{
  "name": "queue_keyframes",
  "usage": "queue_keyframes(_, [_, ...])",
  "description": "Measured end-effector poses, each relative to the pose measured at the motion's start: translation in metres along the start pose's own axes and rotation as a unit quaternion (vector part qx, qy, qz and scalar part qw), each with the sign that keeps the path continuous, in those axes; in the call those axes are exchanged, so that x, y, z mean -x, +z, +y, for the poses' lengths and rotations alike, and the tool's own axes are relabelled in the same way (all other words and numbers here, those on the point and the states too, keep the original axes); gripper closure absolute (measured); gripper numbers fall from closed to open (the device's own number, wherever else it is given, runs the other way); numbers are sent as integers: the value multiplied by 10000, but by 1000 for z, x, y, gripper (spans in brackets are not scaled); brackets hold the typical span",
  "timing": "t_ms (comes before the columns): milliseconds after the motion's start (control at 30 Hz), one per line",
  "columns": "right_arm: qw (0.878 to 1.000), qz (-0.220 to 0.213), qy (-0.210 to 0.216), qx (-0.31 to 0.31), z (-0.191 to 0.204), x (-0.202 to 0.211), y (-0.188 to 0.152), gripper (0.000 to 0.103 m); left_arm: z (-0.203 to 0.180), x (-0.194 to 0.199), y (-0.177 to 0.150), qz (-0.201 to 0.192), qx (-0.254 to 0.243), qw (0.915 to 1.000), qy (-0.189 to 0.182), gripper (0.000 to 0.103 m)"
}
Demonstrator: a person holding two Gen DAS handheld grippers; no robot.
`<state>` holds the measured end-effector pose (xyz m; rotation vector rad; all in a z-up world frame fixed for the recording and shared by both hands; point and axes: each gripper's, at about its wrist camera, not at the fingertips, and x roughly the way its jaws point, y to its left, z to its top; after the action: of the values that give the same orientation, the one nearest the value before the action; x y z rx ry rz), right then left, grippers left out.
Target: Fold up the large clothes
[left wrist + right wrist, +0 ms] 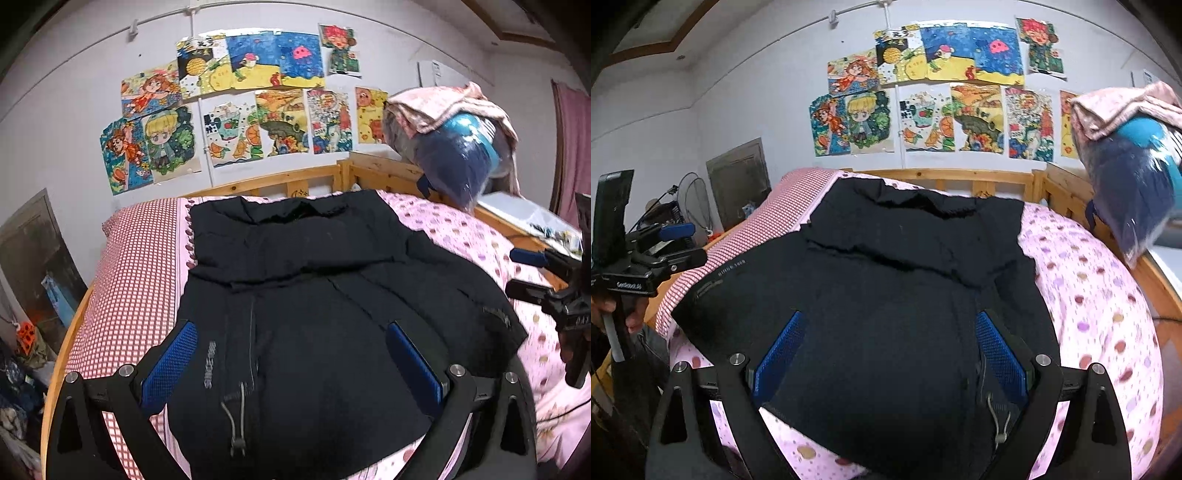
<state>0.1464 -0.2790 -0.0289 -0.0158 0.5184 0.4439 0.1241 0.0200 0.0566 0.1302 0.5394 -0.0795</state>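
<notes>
A large black padded jacket (295, 266) lies flat on the pink bed, collar toward the headboard, hem and drawcord toggle (238, 443) nearest me. My left gripper (291, 326) is wide open over the hem's left part, blue pads (173, 362) apart and closed on nothing. In the right wrist view the same jacket (886, 280) fills the middle, and my right gripper (890, 314) hangs wide open over the hem's right part. Each view catches the other gripper at its edge: the right gripper (521, 273) and the left gripper (690, 245), held by a hand (605, 310).
The bed has a pink dotted sheet (1089, 295) and a red checked strip (125, 280) on the left. A wooden headboard (295, 181) stands behind, under drawings on the wall. A bagged blue bundle (461, 155) with a pink cloth sits at the back right.
</notes>
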Motion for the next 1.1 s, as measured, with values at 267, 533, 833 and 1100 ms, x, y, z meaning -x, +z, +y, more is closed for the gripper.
queue_keyframes(267, [9992,-40,-369,119,15,13,-49,12,-2,3,-38,156,-78,9998,-73,0])
queue_keyframes(533, [9989,107,-454,105,23,12,-71,12,-2,8,-65,144,-68,9998,-134,0])
queue_keyframes(833, [9979,355,-542,96,22,7,-90,12,-3,6,-91,340,-229,9989,-235,0])
queue_keyframes(1100, [9968,594,-517,142,22,-1,-99,12,-9,-2,-109,506,-628,9966,-173,0])
